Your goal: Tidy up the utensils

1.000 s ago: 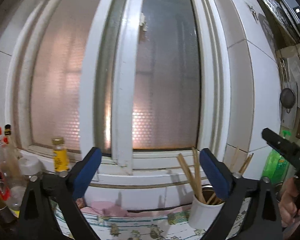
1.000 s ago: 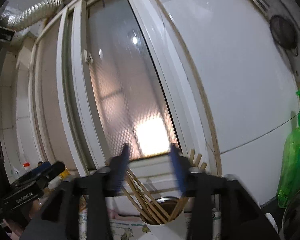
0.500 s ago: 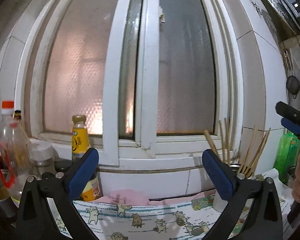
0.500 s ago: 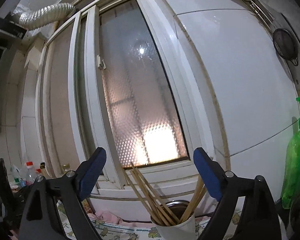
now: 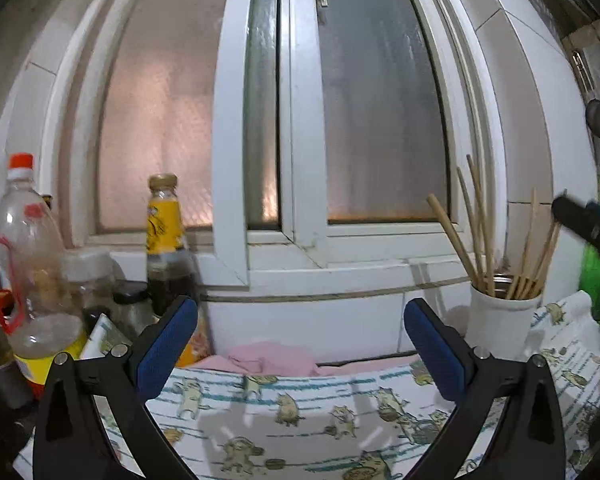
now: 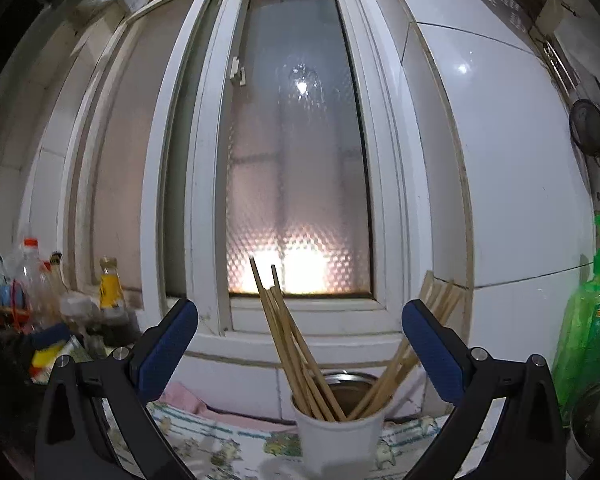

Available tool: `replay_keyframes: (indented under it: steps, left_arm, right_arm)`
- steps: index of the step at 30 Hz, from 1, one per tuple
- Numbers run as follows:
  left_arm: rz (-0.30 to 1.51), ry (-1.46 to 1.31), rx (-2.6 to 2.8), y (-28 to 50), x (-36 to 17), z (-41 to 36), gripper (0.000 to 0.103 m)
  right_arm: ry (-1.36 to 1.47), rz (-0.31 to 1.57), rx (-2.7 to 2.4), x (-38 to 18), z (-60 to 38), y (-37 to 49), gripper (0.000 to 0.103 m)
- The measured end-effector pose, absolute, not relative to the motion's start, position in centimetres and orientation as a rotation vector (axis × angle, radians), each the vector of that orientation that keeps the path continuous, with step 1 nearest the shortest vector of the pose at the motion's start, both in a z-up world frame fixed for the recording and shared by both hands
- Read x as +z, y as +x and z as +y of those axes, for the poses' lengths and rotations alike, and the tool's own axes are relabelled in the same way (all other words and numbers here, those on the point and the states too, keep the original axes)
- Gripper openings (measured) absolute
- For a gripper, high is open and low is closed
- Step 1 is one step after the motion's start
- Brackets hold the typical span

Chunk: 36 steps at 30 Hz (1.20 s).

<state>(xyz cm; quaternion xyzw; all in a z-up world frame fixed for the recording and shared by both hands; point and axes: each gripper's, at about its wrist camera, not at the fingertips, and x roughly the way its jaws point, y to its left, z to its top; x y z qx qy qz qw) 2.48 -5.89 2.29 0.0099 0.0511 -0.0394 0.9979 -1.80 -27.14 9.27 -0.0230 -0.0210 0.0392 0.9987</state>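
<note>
A white cup (image 6: 338, 438) holding several wooden chopsticks (image 6: 288, 344) stands on a cartoon-print cloth (image 5: 300, 412) below the window. In the left wrist view the cup (image 5: 500, 320) is at the right. My left gripper (image 5: 300, 344) is open and empty above the cloth, left of the cup. My right gripper (image 6: 300, 348) is open and empty, its jaws spread on either side of the chopsticks, back from the cup. The right gripper also shows blurred at the right edge of the left wrist view (image 5: 584, 224).
Bottles and jars (image 5: 40, 272) crowd the left, with a yellow-label bottle (image 5: 164, 236). A green soap bottle (image 6: 592, 320) stands at the right. A pink cloth (image 5: 268, 356) lies by the wall. A frosted window (image 5: 340, 120) and white tiles are behind.
Both views have tilted down toward the counter. The right gripper opened wide from nearly shut a second ago. The left view shifted so bottles and cloth show more.
</note>
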Motion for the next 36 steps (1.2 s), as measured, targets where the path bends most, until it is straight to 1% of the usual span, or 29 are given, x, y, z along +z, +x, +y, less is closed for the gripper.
replay_keyframes:
  steps: [6,12,36]
  left_arm:
    - [0.100,0.011,-0.046,3.1,1.7,-5.6,0.103]
    - [0.105,-0.040,-0.033,3.5,1.5,-4.7,0.103]
    - [0.068,0.015,-0.016,2.8,1.7,-5.6,0.103]
  right_arm:
    - [-0.072,0.017,0.024,6.4,-27.1,-0.7,0.103]
    - [-0.135,-0.003,-0.004,5.1,-26.0,-0.8,0.103]
    - [-0.169,0.029,-0.048,5.2,-25.5,0.2,0.103]
